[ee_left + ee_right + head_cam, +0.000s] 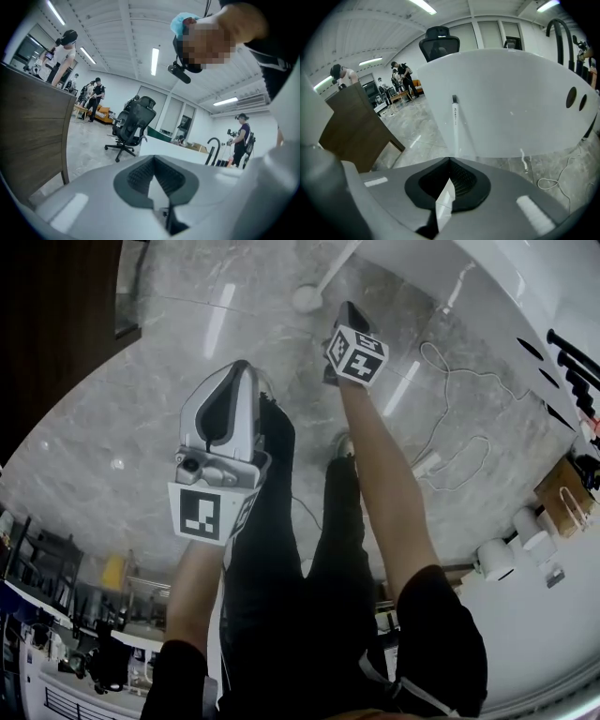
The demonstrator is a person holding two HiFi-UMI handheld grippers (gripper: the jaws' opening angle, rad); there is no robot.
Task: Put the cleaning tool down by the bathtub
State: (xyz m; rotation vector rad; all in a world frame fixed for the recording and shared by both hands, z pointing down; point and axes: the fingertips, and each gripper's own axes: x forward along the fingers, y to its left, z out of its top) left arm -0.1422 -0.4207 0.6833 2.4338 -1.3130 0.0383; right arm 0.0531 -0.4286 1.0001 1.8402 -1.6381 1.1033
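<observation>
The white bathtub (487,277) fills the head view's upper right. At top centre the cleaning tool (307,298) stands on the marble floor (122,418), its pole leaning against the tub's side. Just below it is the right gripper (349,310), jaws pressed together, empty. At centre left the left gripper (246,368) is likewise closed on nothing.
</observation>
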